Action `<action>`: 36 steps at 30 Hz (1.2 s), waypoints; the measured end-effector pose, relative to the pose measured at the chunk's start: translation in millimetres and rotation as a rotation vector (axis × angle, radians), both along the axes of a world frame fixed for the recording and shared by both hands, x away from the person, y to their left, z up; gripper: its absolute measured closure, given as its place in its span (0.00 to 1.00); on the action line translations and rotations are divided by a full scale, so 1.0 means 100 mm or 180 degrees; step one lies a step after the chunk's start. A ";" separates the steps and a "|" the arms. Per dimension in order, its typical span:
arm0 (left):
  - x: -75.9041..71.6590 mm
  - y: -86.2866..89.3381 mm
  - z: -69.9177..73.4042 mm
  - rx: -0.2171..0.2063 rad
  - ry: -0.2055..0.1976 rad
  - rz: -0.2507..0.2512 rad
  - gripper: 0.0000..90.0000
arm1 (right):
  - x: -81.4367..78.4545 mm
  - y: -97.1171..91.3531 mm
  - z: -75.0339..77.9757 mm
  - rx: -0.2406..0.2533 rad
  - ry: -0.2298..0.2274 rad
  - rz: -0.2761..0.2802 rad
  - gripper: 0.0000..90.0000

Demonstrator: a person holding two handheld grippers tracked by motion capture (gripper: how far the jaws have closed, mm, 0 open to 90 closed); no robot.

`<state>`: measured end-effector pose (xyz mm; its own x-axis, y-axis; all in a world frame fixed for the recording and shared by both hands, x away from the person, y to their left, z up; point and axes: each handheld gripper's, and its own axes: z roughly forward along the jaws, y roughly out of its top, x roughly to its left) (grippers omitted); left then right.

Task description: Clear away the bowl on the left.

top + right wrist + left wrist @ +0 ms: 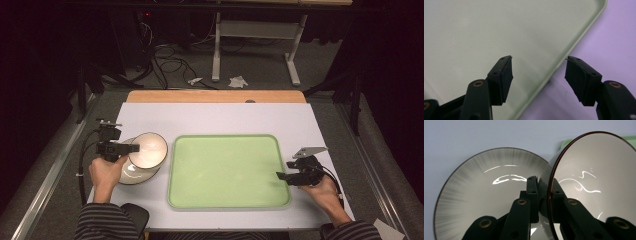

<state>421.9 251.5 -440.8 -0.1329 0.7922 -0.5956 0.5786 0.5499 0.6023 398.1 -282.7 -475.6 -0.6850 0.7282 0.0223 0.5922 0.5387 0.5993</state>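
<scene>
The left hand-held gripper (543, 192) was clamped on the rim of a glazed bowl (594, 182), tilted above a plate (474, 195) at the tabletop's (225, 117) left. It looked rigid, slick, breakable and probably fairly heavy, so the thin rim offered the only purchase. The right hand-held gripper (539, 72) hovered open over the green tray's (499, 30) edge.

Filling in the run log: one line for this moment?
left gripper: shut on bowl rim | plate: on table | right gripper: open, at tray edge
</scene>
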 end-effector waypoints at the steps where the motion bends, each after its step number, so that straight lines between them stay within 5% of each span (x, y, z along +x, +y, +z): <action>1: 0.01 -0.07 0.01 0.0031 0.0003 -0.0057 0.92 | 0.00 0.01 0.00 -0.0001 -0.0014 -0.0011 0.45; 21: 0.05 -0.45 0.17 -0.0024 -0.0104 -0.0409 0.92 | 0.00 0.00 0.01 -0.0004 -0.0087 -0.0058 0.45; 36: 0.09 -0.86 0.17 0.0120 -0.0057 -0.0778 0.92 | 0.01 0.00 0.02 0.0010 -0.0086 -0.0074 0.45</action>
